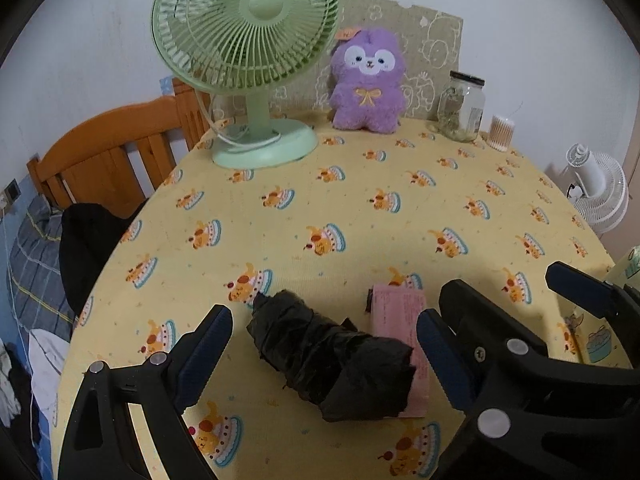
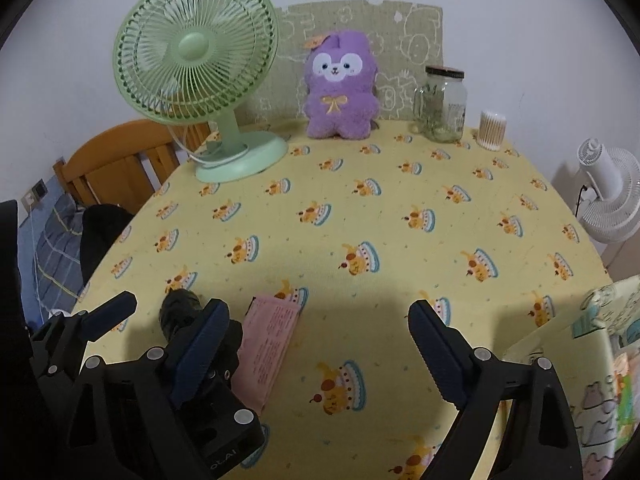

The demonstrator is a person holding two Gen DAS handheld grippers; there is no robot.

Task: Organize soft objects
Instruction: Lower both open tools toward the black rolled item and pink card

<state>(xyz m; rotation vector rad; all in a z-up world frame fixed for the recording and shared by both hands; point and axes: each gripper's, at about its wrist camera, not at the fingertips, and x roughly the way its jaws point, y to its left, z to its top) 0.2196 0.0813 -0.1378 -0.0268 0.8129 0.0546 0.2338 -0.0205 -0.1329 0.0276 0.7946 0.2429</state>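
A crumpled black plastic roll (image 1: 332, 356) lies on the yellow tablecloth, between the open fingers of my left gripper (image 1: 324, 348), which is low over it and empty. A flat pink packet (image 1: 400, 328) lies just right of the roll, partly under it. In the right wrist view the packet (image 2: 268, 344) shows left of centre, and only the end of the roll (image 2: 178, 312) shows behind the left gripper's body. My right gripper (image 2: 316, 340) is open and empty, to the right of the packet. A purple plush toy (image 1: 366, 80) sits upright at the table's far edge.
A green desk fan (image 1: 248, 60) stands at the back left. A glass jar (image 1: 462, 106) and a cotton swab tub (image 1: 502, 132) stand at the back right. A wooden chair (image 1: 116, 160) is at the left. A patterned bag (image 2: 600, 360) is at the right edge.
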